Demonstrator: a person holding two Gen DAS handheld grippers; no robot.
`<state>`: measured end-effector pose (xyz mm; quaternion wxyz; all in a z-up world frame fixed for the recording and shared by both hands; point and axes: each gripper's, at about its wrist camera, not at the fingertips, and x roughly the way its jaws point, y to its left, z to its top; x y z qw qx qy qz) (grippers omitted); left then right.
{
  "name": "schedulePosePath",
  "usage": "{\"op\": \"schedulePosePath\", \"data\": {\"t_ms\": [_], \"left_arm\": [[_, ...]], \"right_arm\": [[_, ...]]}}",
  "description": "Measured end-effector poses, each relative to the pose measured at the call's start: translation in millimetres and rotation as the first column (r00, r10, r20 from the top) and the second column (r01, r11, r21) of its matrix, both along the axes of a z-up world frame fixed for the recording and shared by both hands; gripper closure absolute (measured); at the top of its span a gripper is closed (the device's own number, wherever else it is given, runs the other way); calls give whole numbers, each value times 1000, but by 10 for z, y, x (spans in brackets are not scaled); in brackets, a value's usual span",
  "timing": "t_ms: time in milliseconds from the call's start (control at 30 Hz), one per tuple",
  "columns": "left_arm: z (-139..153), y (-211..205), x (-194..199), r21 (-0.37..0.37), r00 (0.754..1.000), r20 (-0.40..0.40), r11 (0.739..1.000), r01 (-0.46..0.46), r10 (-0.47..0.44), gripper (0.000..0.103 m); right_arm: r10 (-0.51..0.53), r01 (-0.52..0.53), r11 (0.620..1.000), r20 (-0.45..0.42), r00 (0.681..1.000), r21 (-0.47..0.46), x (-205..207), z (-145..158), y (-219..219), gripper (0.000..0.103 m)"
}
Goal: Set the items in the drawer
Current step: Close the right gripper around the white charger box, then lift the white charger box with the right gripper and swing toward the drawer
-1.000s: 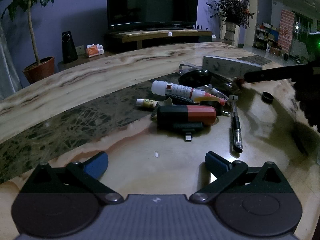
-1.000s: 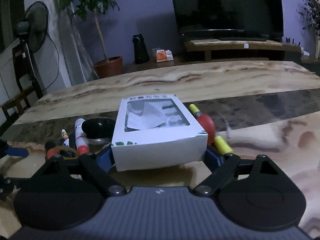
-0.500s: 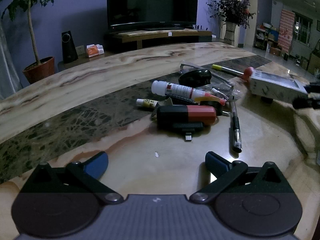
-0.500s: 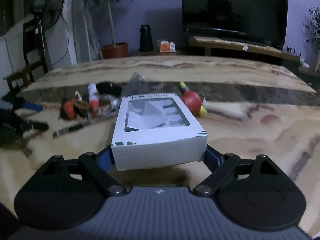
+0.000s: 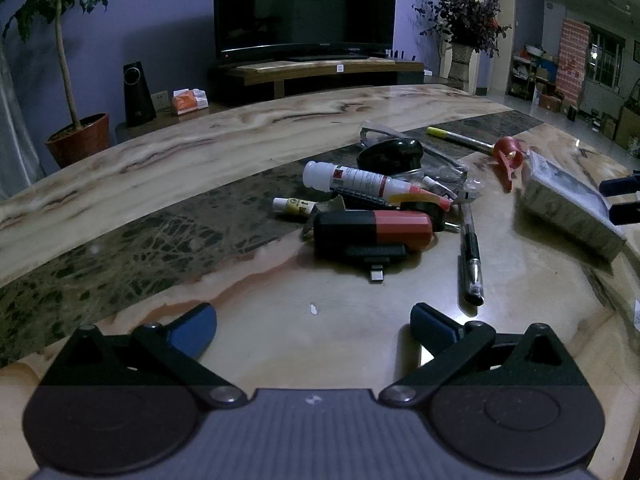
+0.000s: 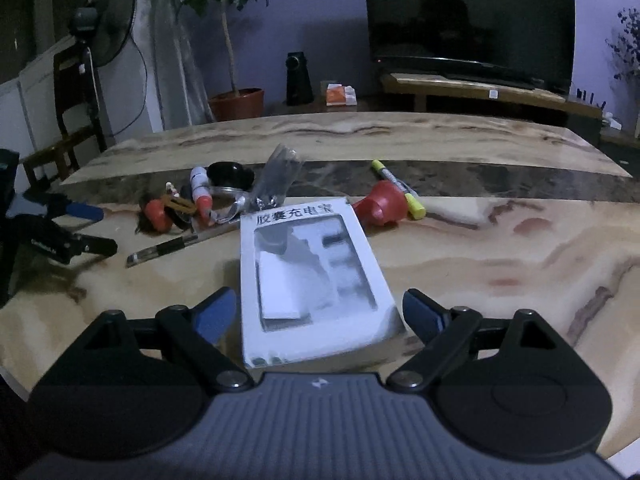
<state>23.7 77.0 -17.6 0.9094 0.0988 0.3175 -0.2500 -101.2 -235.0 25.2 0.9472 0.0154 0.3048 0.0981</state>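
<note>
A white windowed box (image 6: 312,276) lies flat on the marble table (image 6: 500,248), lengthwise between the fingers of my right gripper (image 6: 316,308). The jaws stand wide, with a thin gap on each side of the box, so the pads do not press it. In the left wrist view the same box (image 5: 568,208) looks blurred at the right, with the right gripper (image 5: 620,200) at its near end. My left gripper (image 5: 314,320) hovers open and empty, short of a black-and-red device (image 5: 372,230). No drawer is in view.
A cluster of small items fills the table's middle: a glue bottle (image 5: 352,178), a pen (image 5: 470,256), a black lid (image 5: 390,152), a red funnel (image 6: 380,204) and a yellow marker (image 6: 396,188). The left gripper (image 6: 90,228) shows at the left edge.
My right gripper carried the box away from the cluster towards the table's near right. The box, gripped and tilted before, now lies flat on the table. The left gripper has not moved.
</note>
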Motion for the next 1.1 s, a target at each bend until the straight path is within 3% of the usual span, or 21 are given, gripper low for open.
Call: {"op": "schedulePosePath", "data": {"t_ms": [67,433,733,833,867,1100], "left_arm": [[0,0,0,0,1000,0,1000,0,0,0],[0,0,0,0,1000,0,1000,0,0,0],[0,0,0,0,1000,0,1000,0,0,0],[0,0,0,0,1000,0,1000,0,0,0],[0,0,-1,0,1000,0,1000,0,0,0],[0,0,-1,0,1000,0,1000,0,0,0]], "right_arm": [[34,-33,999,-20,999,5,20,5,12,7],[39,-40,999,-56,998,-19,298,-94,73,6],[69,-81,987,-86,994,-139,410,-269,309,6],[71,-81,987,-76,995,-135,396,-267,271,9],[66,-75,989,-73,995,-128,386,-263,247,15],[29,-33,995,-50,998,-93,254,-220,80,15]]}}
